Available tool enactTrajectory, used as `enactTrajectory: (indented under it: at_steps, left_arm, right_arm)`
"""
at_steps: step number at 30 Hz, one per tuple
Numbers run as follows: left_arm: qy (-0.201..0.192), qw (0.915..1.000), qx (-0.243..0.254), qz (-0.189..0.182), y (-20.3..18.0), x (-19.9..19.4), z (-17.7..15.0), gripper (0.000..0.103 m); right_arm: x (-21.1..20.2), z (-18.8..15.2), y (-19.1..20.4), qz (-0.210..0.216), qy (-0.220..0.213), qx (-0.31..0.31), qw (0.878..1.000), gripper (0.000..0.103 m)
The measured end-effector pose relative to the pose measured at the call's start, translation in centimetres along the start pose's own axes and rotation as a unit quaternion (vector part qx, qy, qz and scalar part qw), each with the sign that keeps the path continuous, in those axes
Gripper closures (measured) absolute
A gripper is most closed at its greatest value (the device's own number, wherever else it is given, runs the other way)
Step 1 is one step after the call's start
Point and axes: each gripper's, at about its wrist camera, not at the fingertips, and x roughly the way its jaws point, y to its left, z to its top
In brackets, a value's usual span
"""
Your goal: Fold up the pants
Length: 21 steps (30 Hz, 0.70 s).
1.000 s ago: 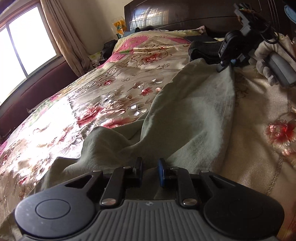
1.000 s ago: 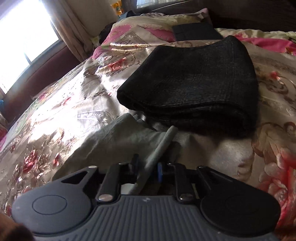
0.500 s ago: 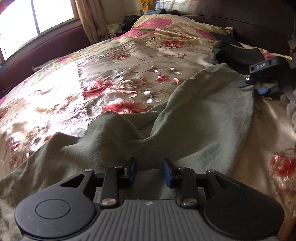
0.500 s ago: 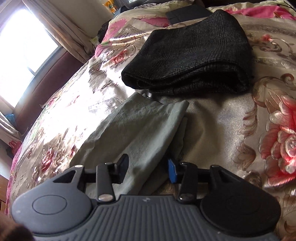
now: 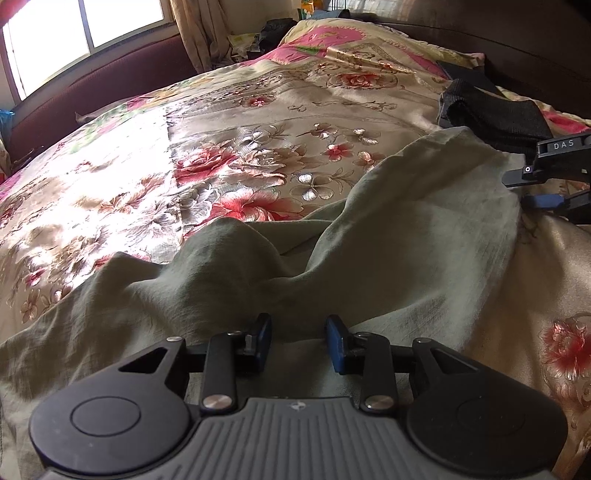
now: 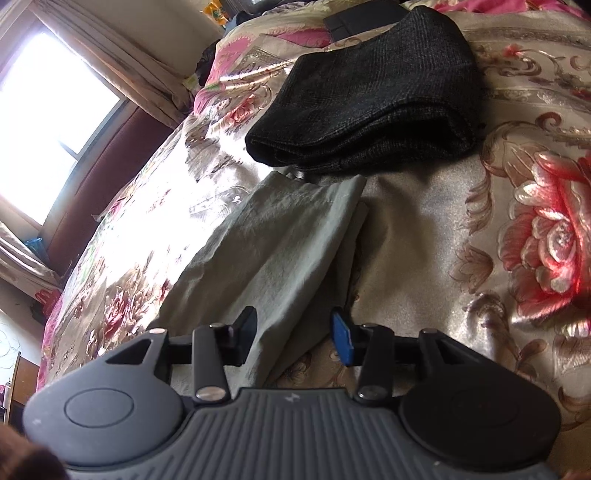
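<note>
Pale green pants [image 5: 406, 236] lie rumpled across a floral bedspread [image 5: 207, 155], one leg stretching away to the upper right. My left gripper [image 5: 298, 341] is open, just above the near end of the pants, holding nothing. My right gripper [image 6: 293, 334] is open over the far leg end [image 6: 288, 229], which lies flat on the bed. The right gripper also shows at the right edge of the left wrist view [image 5: 550, 181], beside the leg hem.
A folded black garment [image 6: 373, 107] lies just beyond the green leg end, also seen in the left wrist view [image 5: 495, 114]. A dark headboard [image 5: 498, 33] is behind it. A window [image 5: 74, 40] and maroon ledge run along the left.
Both grippers opened and let go of the green pants. The leg end dropped flat on the bed. Both grippers drew back a little from the cloth.
</note>
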Motion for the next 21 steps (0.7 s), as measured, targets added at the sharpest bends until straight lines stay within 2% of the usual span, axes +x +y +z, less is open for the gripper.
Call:
enactTrajectory:
  at_steps: [4,8,12,17,18,20,21]
  left_arm:
    - [-0.005,1.0000,0.000,-0.004,0.1,-0.2,-0.4,0.055]
    - [-0.010,0.9999,0.007,-0.003,0.0,-0.2,-0.6,0.053]
    - [-0.012,0.9999,0.009,-0.004,-0.1,0.0,-0.5,0.052]
    - [-0.014,0.9999,0.007,-0.007,0.0,0.0,-0.7,0.051]
    - [-0.014,0.9999,0.008,-0.006,0.0,0.0,-0.7,0.051]
    - [-0.013,0.9999,0.007,-0.005,0.0,0.0,-0.7,0.051]
    - [-0.013,0.9999,0.008,-0.004,-0.1,0.0,-0.6,0.051]
  right_arm:
    - [-0.1,0.1,-1.3,0.006,-0.006,0.024,1.000,0.064]
    - [0.3,0.6,-2.0,0.016,-0.021,0.057,0.998,0.059]
    - [2.2,1.0,-1.2,0.018,-0.034,0.048,0.998,0.058]
    - [3.9,1.9,-1.8,0.029,-0.047,0.075,0.996,0.058]
    - [3.9,2.1,-2.2,0.034,-0.050,0.092,0.994,0.070]
    - [4.0,2.4,-2.8,0.038,-0.048,0.116,0.991,0.099]
    - [3.7,2.5,-3.2,0.049,-0.047,0.134,0.989,0.099]
